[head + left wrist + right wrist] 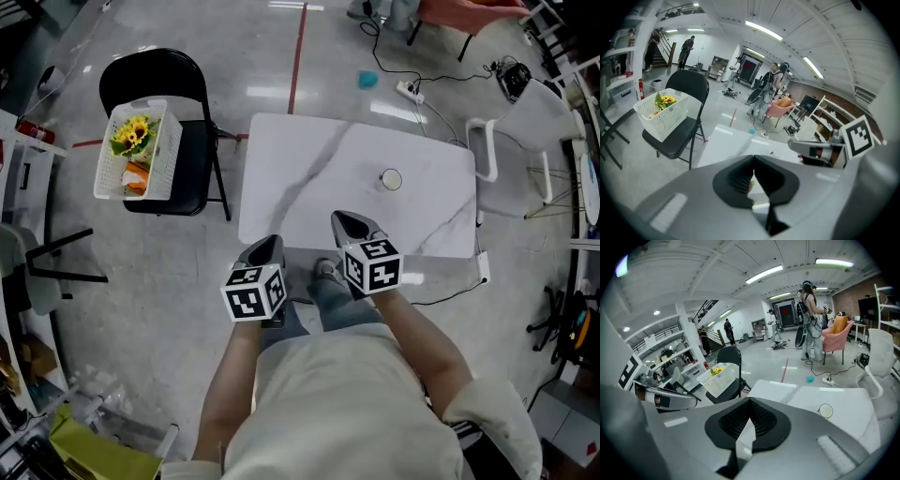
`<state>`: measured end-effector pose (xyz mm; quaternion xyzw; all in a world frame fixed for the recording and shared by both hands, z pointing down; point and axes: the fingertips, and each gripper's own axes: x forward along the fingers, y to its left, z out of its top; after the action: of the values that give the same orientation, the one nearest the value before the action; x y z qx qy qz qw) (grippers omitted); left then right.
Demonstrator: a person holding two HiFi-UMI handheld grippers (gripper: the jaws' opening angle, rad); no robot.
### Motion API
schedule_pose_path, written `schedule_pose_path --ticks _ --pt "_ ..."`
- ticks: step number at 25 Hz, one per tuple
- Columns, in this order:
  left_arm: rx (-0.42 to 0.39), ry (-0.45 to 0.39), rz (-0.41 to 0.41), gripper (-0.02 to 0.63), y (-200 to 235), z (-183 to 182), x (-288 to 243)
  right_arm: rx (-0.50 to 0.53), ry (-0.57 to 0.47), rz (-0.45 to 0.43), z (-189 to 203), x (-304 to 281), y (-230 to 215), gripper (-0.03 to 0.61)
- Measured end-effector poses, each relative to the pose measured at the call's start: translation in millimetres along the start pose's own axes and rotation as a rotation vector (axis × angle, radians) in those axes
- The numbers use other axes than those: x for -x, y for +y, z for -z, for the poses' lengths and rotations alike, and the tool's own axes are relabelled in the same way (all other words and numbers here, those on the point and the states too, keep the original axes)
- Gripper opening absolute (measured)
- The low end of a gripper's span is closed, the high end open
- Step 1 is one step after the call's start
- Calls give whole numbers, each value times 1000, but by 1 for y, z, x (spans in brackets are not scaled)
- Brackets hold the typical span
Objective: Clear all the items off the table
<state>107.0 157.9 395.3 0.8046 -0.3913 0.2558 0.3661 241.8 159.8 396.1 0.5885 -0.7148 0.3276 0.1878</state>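
While a cup [391, 179] sits on the table [309, 187], left gripper [270, 244] and right gripper [350, 222] are closed, empty.

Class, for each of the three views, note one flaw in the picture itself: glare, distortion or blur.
Head view: bright reflections glare on the glossy floor beyond the table. Left gripper view: heavy fisheye with black corners; the close left gripper looks soft. Right gripper view: same fisheye; strip lights blow out white.
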Motion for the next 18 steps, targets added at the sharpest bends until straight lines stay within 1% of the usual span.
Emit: schedule_pose_path --ticks 7,12,18 --pt "-15 33 17 9 -42 15 -34 -55 -8 72 22 21 -66 -2" --pt "-42 59 23 9 -68 29 -55 -74 -11 123 36 29 -104 -2" --pt "-45 84 28 9 -90 45 -80 -92 11 147 57 26 -142 -2"
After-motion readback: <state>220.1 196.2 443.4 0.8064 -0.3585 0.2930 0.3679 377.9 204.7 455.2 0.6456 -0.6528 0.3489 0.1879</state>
